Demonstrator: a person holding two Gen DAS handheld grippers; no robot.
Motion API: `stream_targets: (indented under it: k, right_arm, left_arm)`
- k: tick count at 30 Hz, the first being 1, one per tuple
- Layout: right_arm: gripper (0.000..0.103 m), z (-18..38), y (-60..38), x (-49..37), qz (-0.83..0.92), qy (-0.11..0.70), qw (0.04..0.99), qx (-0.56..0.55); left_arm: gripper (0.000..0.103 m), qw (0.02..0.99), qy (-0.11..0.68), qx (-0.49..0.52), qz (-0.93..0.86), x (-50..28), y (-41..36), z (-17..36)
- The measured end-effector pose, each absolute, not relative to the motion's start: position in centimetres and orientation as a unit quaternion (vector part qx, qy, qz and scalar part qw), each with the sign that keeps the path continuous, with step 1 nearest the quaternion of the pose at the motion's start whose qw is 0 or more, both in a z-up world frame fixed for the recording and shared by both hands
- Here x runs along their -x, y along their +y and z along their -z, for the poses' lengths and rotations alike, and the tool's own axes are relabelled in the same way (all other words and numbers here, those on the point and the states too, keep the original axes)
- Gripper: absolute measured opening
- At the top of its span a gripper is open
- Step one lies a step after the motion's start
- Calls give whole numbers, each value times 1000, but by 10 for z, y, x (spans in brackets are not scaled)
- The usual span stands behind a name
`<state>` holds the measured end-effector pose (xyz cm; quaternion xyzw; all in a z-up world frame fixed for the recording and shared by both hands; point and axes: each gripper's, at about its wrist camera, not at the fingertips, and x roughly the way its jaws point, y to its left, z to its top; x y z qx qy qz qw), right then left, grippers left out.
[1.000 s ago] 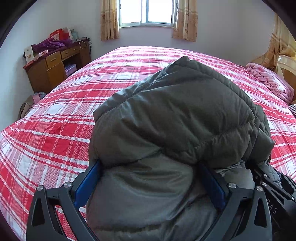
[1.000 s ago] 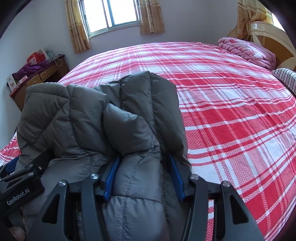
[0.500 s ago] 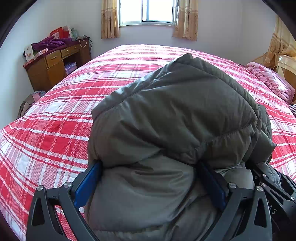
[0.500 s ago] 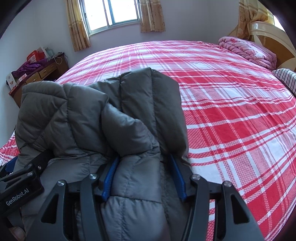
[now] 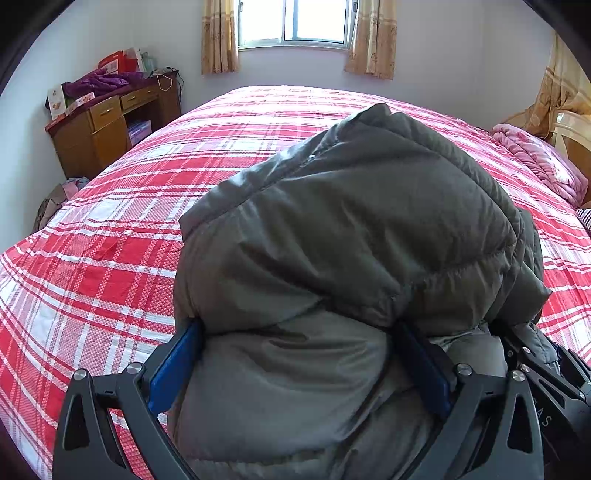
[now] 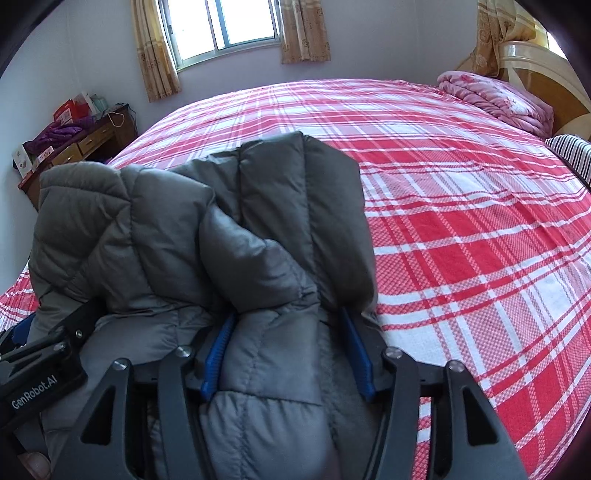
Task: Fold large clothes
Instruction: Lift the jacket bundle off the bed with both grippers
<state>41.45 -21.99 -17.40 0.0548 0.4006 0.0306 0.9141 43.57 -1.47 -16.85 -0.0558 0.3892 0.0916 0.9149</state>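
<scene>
Left tongs [image 5: 295,365]: a thick bunch of the grey puffer jacket [image 5: 351,236] is clamped between the blue pads [image 5: 173,369], which stand wide apart around the padding; fabric bulges over and ahead of both fingers
Right tongs [image 6: 286,350]: a narrower fold of the same jacket [image 6: 258,258] is held between the blue pads [image 6: 218,350], set about half apart; the quilting is pressed on both sides
Jacket: bundled up and piled over both tongs, just ahead of them; whether its underside rests on the bed cannot be told
Neighbouring tongs: the left tongs are seen at the lower left of the right wrist view, close beside the right tongs, with jacket between them
Bed [image 6: 461,229]: covered by a red and white plaid sheet, spread ahead of and to both sides of the tongs
Pink quilt [image 6: 495,99]: folded at the far right of the bed, well apart from the tongs
Table [image 5: 107,129]: wooden, far left of the left tongs; a purple garment [image 5: 99,79] and boxes are piled on top; its open shelf holds something pale, too small to tell
Window [image 5: 293,22]: in the far wall, straight ahead, curtains at both sides
</scene>
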Motion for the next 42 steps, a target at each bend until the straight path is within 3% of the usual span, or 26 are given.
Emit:
stream_targets:
  k: [13,18,22,27,38,41,42]
  right_arm:
    - [58,176,-220,-418,-29,404,913,-50]
    - [61,168,-223,-414,-45,405,912,-51]
    - [78,142,-244,-383,-64,358,927,-86]
    - [78,158,-255,-378,-67,395,912,-83]
    - [78,183,-261,-383,-93,406,903,-105]
    - [69,182,-258,-378,-100,403,904,-103]
    - [53,181,-257,-375,-121,397,904,-105]
  left_arm:
    - [102,908,405,53,-90,-443,-12,169]
    - [102,908,407,77,-65,-414,8,143]
    - [102,910,400,102,-42,-381,35,143]
    - [102,900,409,152,-18,-376,48,164]
    - [102,900,418,122,-9,-399,27,179]
    - [102,900,416,130,-5,-401,28,183]
    - [102,901,415,128,-5,-401,27,183]
